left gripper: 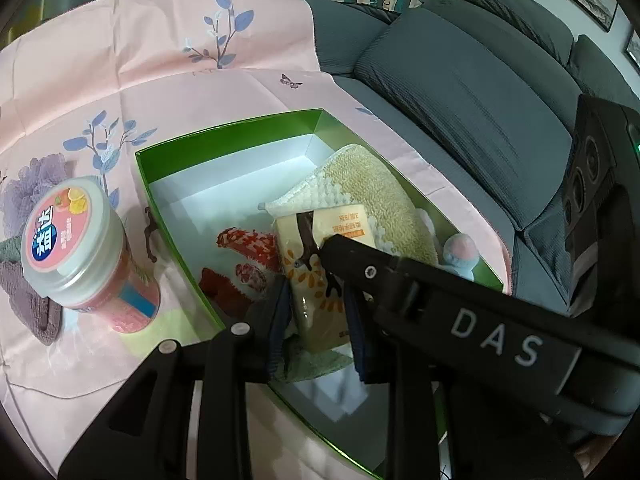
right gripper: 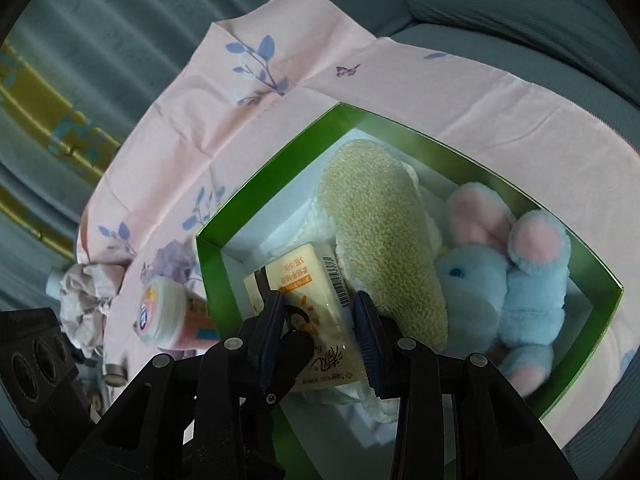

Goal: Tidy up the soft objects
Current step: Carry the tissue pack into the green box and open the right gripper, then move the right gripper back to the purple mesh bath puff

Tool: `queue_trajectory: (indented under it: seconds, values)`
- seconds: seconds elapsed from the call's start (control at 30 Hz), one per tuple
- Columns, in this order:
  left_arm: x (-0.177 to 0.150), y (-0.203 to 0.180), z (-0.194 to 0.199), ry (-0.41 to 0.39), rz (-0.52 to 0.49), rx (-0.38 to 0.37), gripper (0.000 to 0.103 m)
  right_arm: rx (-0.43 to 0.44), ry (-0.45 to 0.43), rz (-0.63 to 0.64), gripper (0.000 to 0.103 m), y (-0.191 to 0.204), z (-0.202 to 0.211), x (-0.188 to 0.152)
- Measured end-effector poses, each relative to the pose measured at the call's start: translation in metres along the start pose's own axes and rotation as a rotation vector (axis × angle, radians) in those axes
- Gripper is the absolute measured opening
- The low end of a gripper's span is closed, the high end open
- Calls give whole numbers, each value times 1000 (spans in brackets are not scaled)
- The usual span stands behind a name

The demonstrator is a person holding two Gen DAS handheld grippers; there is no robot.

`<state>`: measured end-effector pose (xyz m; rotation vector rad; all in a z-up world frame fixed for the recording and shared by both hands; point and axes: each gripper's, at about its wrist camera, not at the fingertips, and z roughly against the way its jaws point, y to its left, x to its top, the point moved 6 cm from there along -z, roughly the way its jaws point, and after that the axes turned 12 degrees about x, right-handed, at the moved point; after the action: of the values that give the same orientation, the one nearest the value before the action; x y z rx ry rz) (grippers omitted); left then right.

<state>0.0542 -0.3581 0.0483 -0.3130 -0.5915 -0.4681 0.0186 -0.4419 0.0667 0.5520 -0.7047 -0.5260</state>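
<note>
A green box (left gripper: 224, 128) sits on a pink floral cloth. In it lie a beige fluffy slipper (left gripper: 376, 188), a blue and pink plush elephant (right gripper: 512, 276), a red patterned soft item (left gripper: 248, 256) and a yellow tissue pack (left gripper: 316, 276). My left gripper (left gripper: 316, 316) stands around the near end of the pack, pads at both sides. My right gripper (right gripper: 320, 320) also stands around the pack (right gripper: 308, 288), and its arm (left gripper: 460, 304) crosses the left wrist view. Both jaws seem to touch the pack; the grip itself is unclear.
A pink lidded jar (left gripper: 84, 252) stands left of the box on the cloth (left gripper: 168, 64), beside a purple-grey towel (left gripper: 28, 296). A grey sofa (left gripper: 460, 92) lies behind. Crumpled cloth (right gripper: 84, 300) lies at the cloth's far edge.
</note>
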Motion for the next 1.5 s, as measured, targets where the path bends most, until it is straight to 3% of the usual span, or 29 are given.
queue_trajectory:
  seconds: [0.1, 0.33, 0.4, 0.43, 0.47, 0.5, 0.57, 0.73, 0.8, 0.97, 1.17, 1.27, 1.43, 1.5]
  values:
    - [-2, 1, -2, 10, 15, -1, 25, -5, 4, -2, 39, -2, -1, -1]
    - [-10, -3, 12, 8, 48, -15, 51, 24, 13, 2, 39, 1, 3, -2]
    - [-12, -2, 24, -13, 52, -5, 59, 37, -4, 8, 49, 3, 12, -3]
    - [-13, -1, 31, -25, 62, -21, 69, 44, -21, 15, 51, 6, 17, -3]
    - [-14, 1, 37, -31, 73, -39, 77, 50, -37, 20, 58, 8, 22, -3]
    - [-17, 3, 44, -38, 90, -52, 78, 63, -58, 24, 68, 11, 29, -4]
    - [-22, 7, 60, -50, 105, -77, 80, 82, -96, 25, 79, 16, 38, -2]
    - [-41, 27, 88, -79, 107, -36, 83, 56, -149, 51, 82, 26, 55, -4]
    - [-52, 43, 96, -82, 125, -12, 83, 30, -159, 54, 87, 27, 58, -5]
    - [-71, 99, 115, -89, 222, 69, 84, -13, -193, 54, 87, 31, 66, -6]
    - [-100, 167, 132, -115, 278, 229, 84, -81, -202, 89, 87, 46, 65, -13]
    - [-113, 197, 134, -104, 308, 278, 84, -69, -193, 134, 87, 61, 61, -18]
    - [-131, 252, 133, -88, 468, 324, 84, -62, -189, 229, 87, 95, 54, -30]
    - [-133, 265, 135, -71, 508, 358, 84, 6, -158, 293, 87, 118, 46, -39]
